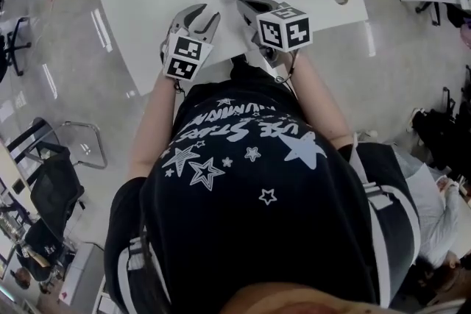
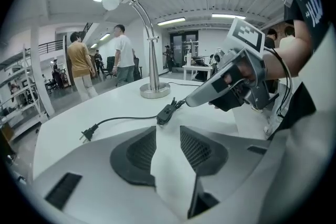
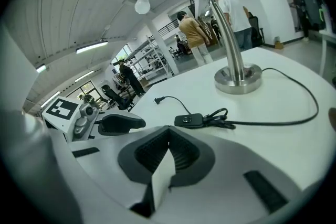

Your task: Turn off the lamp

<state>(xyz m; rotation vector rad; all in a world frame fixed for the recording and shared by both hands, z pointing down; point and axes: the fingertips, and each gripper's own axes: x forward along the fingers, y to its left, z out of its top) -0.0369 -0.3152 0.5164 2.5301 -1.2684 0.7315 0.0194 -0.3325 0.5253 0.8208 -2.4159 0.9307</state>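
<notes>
Lying just ahead of both jaws: lamp switch (image 3: 189, 120).

The lamp (image 3: 239, 81) is polished, mirror-bright metal in stem and base, with a matt white bulb. The worktop (image 3: 283, 94) is smooth white with a faint sheen, and the cord (image 3: 273, 124) and inline switch (image 3: 190, 120) are black plastic. The left gripper (image 2: 169, 129) and right gripper (image 3: 169, 129) have tongs of matt grey plastic lined with black ribbed pads; the floor (image 1: 73, 70) is glossy grey, and the person's shirt (image 1: 250, 187) is black cloth with white print.
</notes>
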